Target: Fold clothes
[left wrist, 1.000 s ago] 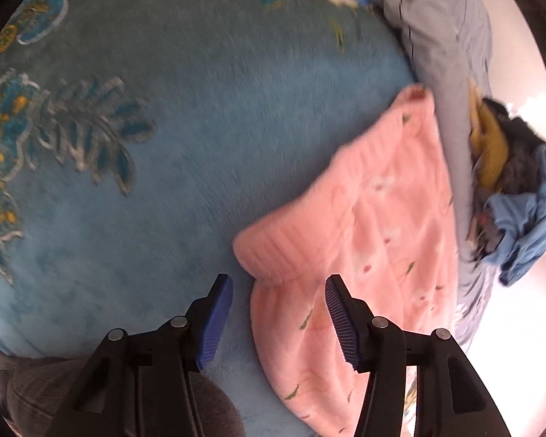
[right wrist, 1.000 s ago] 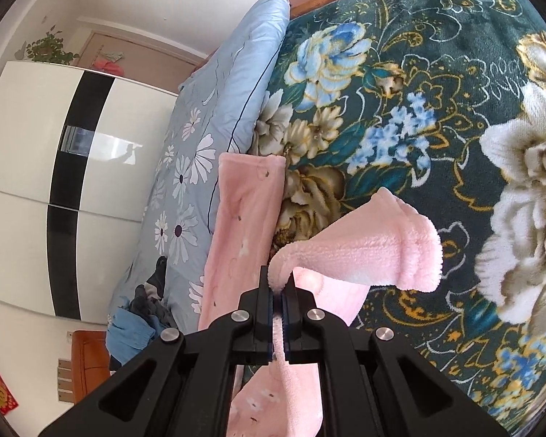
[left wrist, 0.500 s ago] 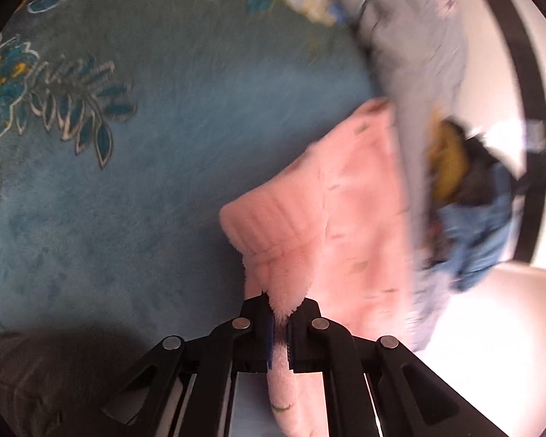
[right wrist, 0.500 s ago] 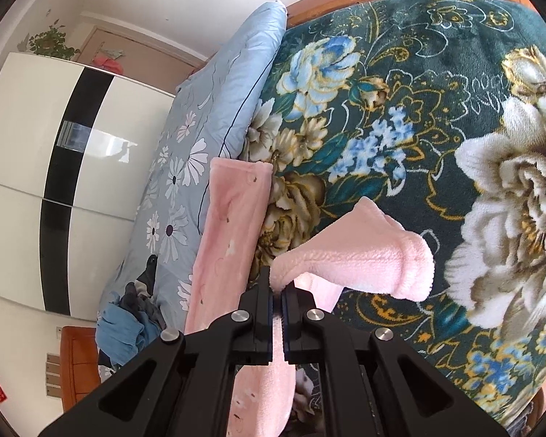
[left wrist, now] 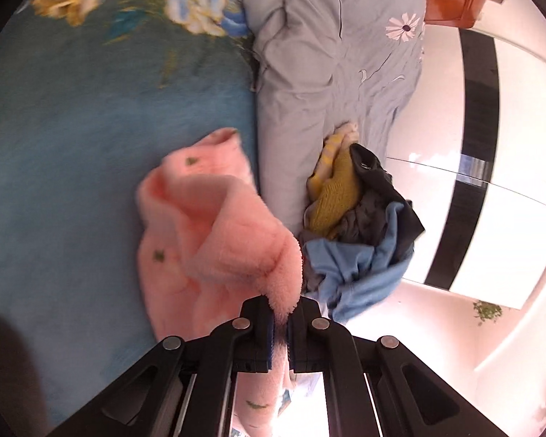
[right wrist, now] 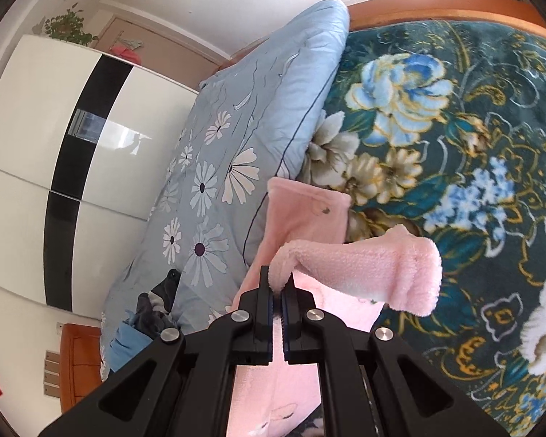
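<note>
A fluffy pink garment (left wrist: 214,225) lies on the dark floral blanket (left wrist: 72,145), bunched and partly lifted. My left gripper (left wrist: 280,317) is shut on a fold of its edge and holds it raised. In the right wrist view the same pink garment (right wrist: 302,215) stretches along the blanket (right wrist: 473,182). My right gripper (right wrist: 277,291) is shut on another edge, and a lifted flap (right wrist: 382,269) hangs to the right of the jaws.
A pale blue daisy-print quilt (left wrist: 327,54) (right wrist: 236,145) runs beside the garment. A pile of other clothes (left wrist: 356,225), yellow, dark and blue, sits on it. A white and black wardrobe (right wrist: 54,138) stands beyond the bed. A wooden bed frame (right wrist: 436,7) borders the blanket.
My left gripper closed on the pink garment's edge and lifted it, bunching the cloth toward the quilt. My right gripper stayed shut on its edge and drifted slightly.
</note>
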{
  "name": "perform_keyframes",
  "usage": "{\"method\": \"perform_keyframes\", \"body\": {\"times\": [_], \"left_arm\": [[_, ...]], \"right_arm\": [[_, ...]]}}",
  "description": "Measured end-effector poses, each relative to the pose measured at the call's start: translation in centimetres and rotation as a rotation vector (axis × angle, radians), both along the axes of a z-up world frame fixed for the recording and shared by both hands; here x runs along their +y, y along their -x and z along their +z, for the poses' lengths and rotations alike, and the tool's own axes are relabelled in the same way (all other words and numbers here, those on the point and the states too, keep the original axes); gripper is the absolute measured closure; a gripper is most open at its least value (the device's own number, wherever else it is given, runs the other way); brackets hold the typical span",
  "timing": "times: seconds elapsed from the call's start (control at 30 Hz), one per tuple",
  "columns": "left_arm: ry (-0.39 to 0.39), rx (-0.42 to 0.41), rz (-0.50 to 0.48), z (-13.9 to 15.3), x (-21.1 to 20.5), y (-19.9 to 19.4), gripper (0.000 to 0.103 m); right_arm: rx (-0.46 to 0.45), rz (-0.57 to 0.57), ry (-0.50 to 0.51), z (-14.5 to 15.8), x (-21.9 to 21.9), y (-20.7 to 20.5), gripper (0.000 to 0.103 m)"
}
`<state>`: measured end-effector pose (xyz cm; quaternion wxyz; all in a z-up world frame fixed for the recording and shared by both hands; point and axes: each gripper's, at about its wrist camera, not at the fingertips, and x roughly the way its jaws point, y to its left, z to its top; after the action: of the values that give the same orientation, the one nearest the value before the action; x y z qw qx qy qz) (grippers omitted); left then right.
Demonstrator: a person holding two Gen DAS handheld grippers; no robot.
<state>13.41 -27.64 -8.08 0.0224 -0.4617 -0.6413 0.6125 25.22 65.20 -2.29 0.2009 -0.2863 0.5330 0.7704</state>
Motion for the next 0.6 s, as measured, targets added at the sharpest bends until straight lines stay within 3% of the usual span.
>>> {"method": "perform_keyframes", "body": {"times": [0.13, 0.3, 0.6], "left_arm": [[0.036, -0.031, -0.004, -1.0, 1.2, 5.1, 0.098], [0.035, -0.076, 0.012, -5.2, 2.6, 11.6, 0.097], [0.136, -0.144, -0.040, -9.8, 4.1, 16.9, 0.094]], "right_arm": [[-0.078, 0.028, -0.024, -1.6, 1.0, 7.6, 0.100], [-0.185, 0.051, -0.030, -5.6, 1.6, 15.8, 0.100], [-0.270, 0.084, -0.026, -11.3, 1.4, 21.3, 0.097]]}}
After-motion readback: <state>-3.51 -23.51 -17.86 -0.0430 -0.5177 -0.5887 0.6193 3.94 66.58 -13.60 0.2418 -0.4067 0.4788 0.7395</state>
